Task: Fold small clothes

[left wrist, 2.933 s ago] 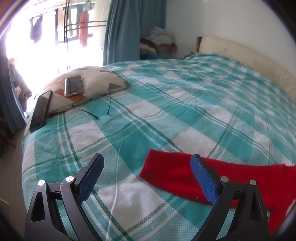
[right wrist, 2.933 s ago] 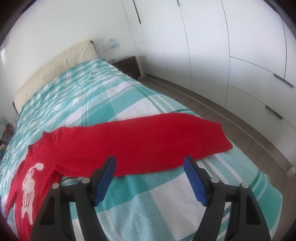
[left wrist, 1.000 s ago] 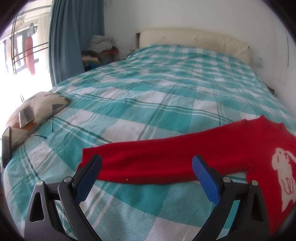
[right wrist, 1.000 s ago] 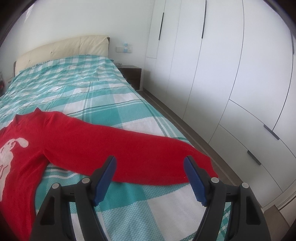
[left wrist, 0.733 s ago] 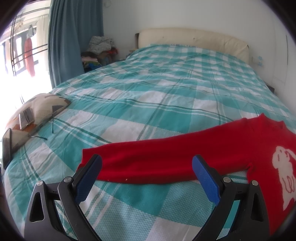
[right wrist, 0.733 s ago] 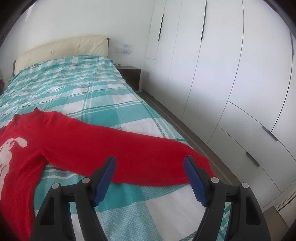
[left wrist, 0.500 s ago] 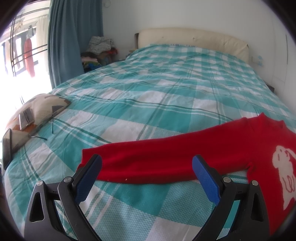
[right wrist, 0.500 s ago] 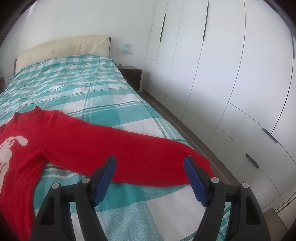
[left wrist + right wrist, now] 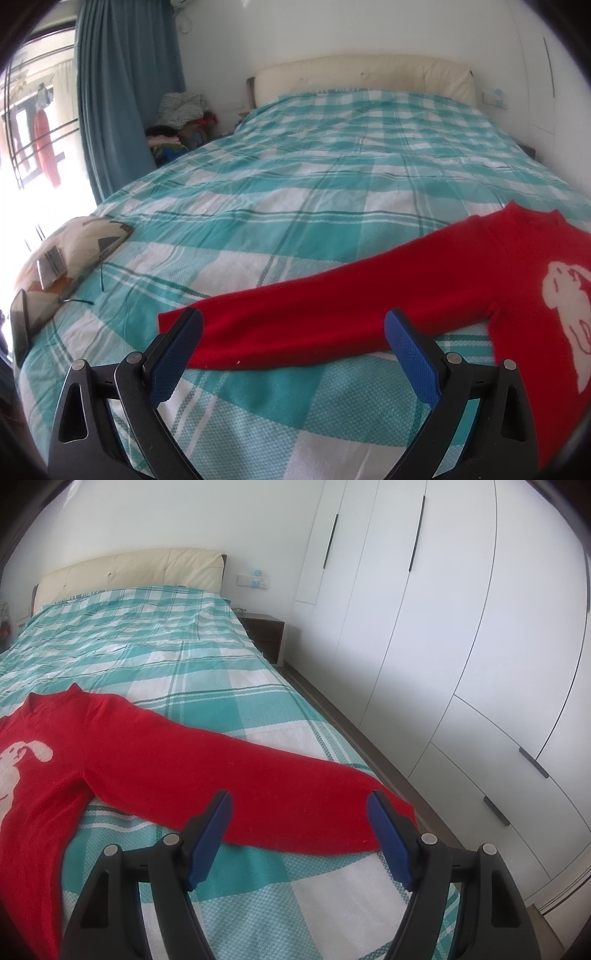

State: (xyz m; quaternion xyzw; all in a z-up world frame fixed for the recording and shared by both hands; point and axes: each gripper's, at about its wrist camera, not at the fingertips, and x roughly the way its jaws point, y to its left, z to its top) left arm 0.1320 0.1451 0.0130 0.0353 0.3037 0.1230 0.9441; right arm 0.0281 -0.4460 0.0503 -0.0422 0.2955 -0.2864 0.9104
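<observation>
Jaws of both the left gripper (image 9: 293,332) and right gripper (image 9: 299,814) stand wide, empty, above a red knitted sweater with a white animal motif (image 9: 110,753), spread flat, sleeves outstretched, on the teal-and-white checked bed (image 9: 314,192).

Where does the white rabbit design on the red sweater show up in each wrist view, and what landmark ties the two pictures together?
Left wrist view: the white rabbit design sits at the far right edge, right of the left gripper.
Right wrist view: it sits at the far left edge, left of the right gripper.
Shared landmark: the cream headboard at the far end of the bed.
</observation>
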